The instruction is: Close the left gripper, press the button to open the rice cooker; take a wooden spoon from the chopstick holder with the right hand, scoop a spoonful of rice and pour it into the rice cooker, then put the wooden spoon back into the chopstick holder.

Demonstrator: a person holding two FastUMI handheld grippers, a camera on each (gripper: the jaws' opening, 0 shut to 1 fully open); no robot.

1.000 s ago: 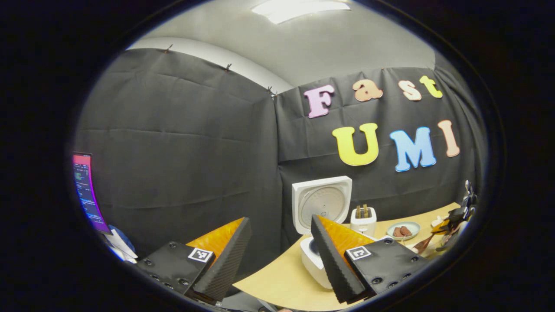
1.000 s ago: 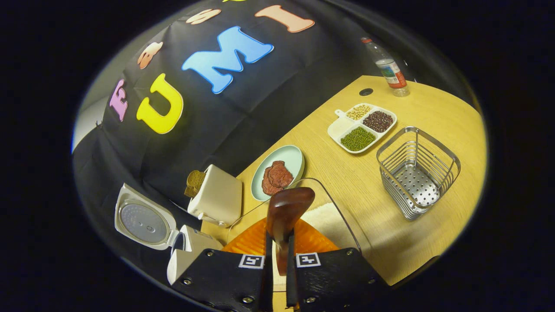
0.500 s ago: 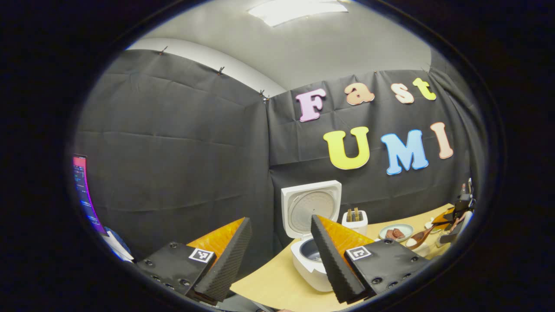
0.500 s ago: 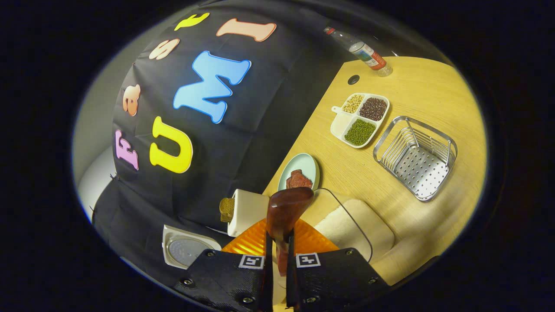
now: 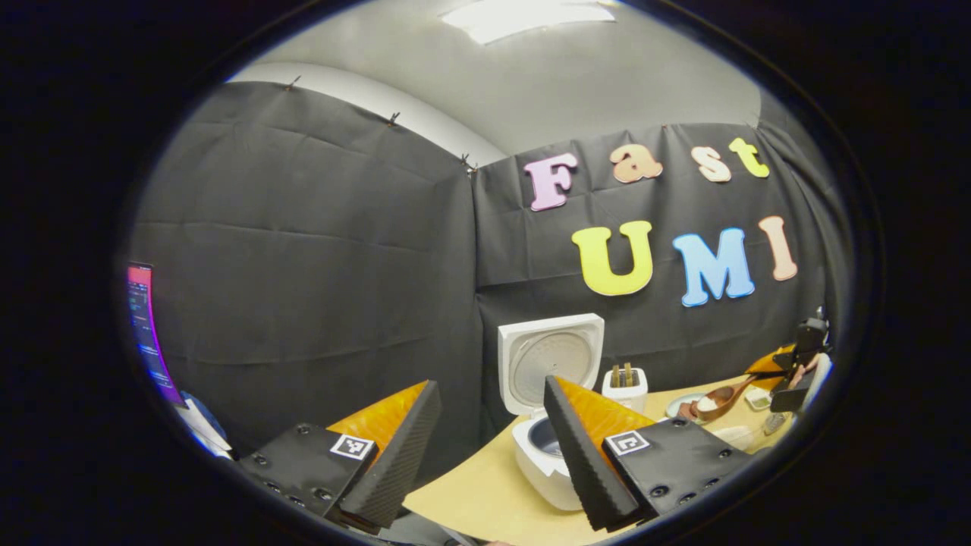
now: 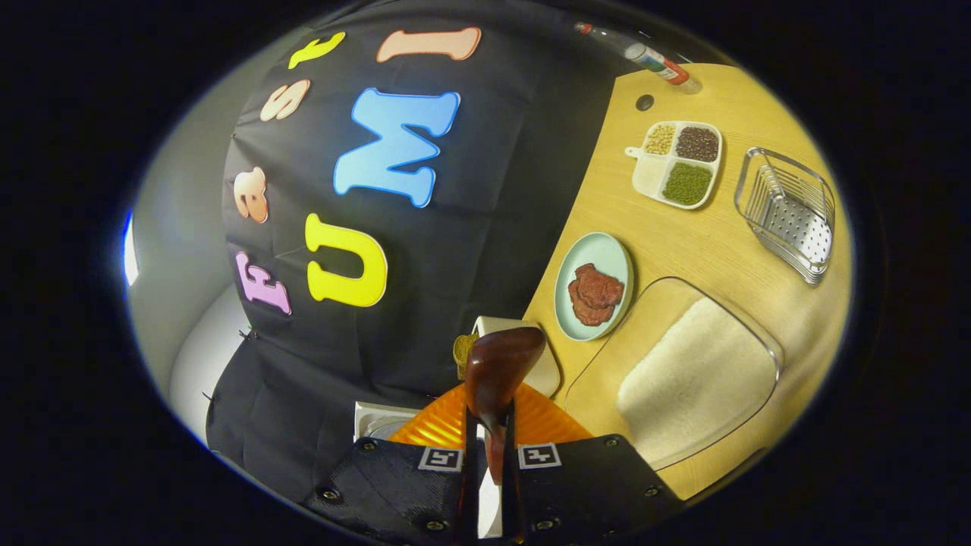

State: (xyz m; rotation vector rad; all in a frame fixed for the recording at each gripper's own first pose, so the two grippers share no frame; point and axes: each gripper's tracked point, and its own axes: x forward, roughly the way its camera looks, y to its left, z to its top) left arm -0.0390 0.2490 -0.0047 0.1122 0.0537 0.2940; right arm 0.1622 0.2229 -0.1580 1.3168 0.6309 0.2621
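Carrying a heaped spoon clamped by its handle, bowl pointing toward the open cooker, the right gripper hovers above the tabletop, while the left gripper, spread wide and empty, sits just before the cooker.

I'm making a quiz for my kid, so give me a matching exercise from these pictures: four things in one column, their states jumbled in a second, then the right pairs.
Things:
1. rice cooker
2. wooden spoon
3. wire basket
4. round plate

States:
A. empty
B. lid up
C. holds brown food
D. clamped in the right claw

Pairs: 1-B, 2-D, 3-A, 4-C
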